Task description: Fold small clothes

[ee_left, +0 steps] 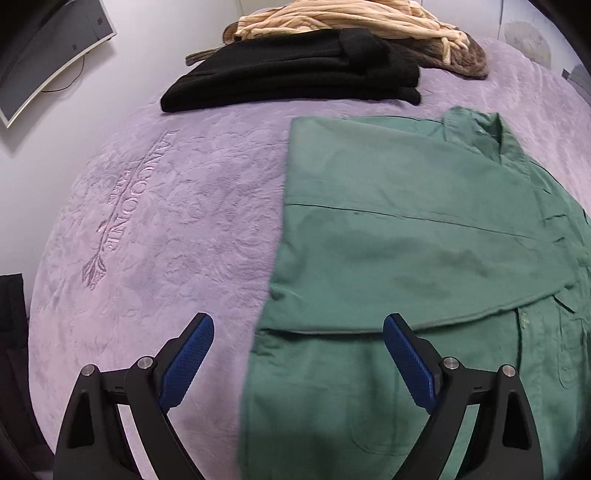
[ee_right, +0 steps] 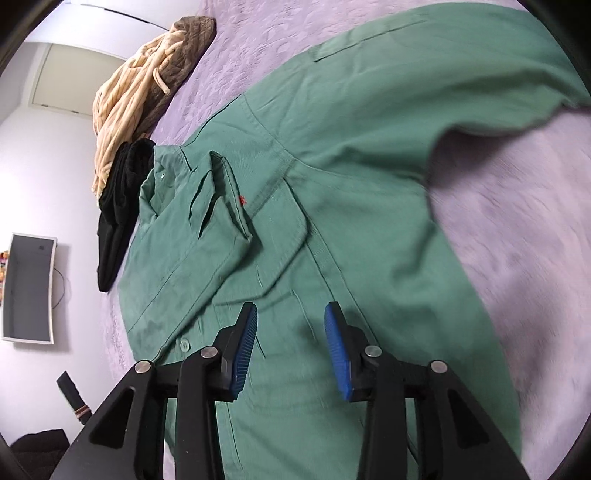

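A green button-up shirt [ee_left: 406,236] lies flat on the purple bedspread [ee_left: 166,229], with one side folded over the body. My left gripper [ee_left: 299,328] is open and empty, hovering over the shirt's folded left edge. In the right wrist view the shirt [ee_right: 332,184] shows its collar, chest pocket and one sleeve [ee_right: 461,62] spread out to the upper right. My right gripper [ee_right: 290,314] is open and empty, just above the shirt's button placket.
A folded black garment [ee_left: 295,74] and a cream and brown pile of clothes [ee_left: 351,22] lie at the far end of the bed; both show in the right wrist view [ee_right: 122,192]. A monitor [ee_right: 27,288] hangs on the wall.
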Motion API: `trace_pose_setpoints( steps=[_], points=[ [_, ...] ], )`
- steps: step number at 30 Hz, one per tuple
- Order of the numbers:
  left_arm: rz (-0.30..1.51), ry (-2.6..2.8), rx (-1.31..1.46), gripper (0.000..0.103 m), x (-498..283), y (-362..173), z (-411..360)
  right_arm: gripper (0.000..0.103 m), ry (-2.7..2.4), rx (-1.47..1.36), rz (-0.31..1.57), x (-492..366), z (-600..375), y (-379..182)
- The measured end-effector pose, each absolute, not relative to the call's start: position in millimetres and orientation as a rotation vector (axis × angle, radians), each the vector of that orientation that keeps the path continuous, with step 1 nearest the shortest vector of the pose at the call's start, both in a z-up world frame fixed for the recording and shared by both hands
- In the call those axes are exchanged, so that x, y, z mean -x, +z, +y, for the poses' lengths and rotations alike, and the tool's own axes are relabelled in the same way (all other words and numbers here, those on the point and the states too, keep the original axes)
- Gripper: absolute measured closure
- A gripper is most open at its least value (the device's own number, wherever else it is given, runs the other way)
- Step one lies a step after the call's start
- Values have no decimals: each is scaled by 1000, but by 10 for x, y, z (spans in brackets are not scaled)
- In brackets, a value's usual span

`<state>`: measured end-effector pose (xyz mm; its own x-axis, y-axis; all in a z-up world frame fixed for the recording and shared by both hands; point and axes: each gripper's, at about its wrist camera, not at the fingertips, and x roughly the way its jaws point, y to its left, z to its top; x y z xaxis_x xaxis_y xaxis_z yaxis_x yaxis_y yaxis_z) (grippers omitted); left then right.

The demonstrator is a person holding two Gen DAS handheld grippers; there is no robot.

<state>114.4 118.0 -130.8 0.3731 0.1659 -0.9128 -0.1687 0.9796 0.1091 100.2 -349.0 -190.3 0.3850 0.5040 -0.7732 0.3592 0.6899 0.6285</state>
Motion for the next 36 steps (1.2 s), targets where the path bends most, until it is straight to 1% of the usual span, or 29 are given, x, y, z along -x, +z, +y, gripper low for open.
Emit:
trace_pose_setpoints(
  steps=[5, 7, 9, 15, 21, 27, 33, 34, 36],
  points=[
    [1199, 93, -9, 9, -1071, -1301, 554, 60, 84, -910, 1200, -745, -3790, -1892],
    [1219, 37, -25, 9, -1061, -1318, 244, 49, 55, -924, 1179, -668, -3974, -1878],
    [1230, -17, -39, 9, -1063, -1334, -65, 45, 23, -946, 1150, -605, -4194, -1871],
    [1224, -131, -82, 9, -1161, -1360, -931, 45, -109, -1048, 1064, -516, -5022, -1968],
    [1210, -178, -80, 9, -1378, -1357, -1553, 45, -208, -1134, 961, -634, -5784, -2125],
    [1195, -192, -67, 9, -1595, -1332, -1979, 45, -251, -1234, 862, -886, -6354, -2269],
    [1188, -184, -60, 9, -1767, -1375, -2226, 45, -240, -1287, 787, -1172, -6640, -2267],
    [1185, -180, -59, 9, -1774, -1376, -2239, 43, -229, -1300, 780, -1223, -6671, -2263],
    [1174, -169, -53, 9, -1840, -1374, -2278, 44, -200, -1316, 782, -1351, -6704, -2248]
  ],
)
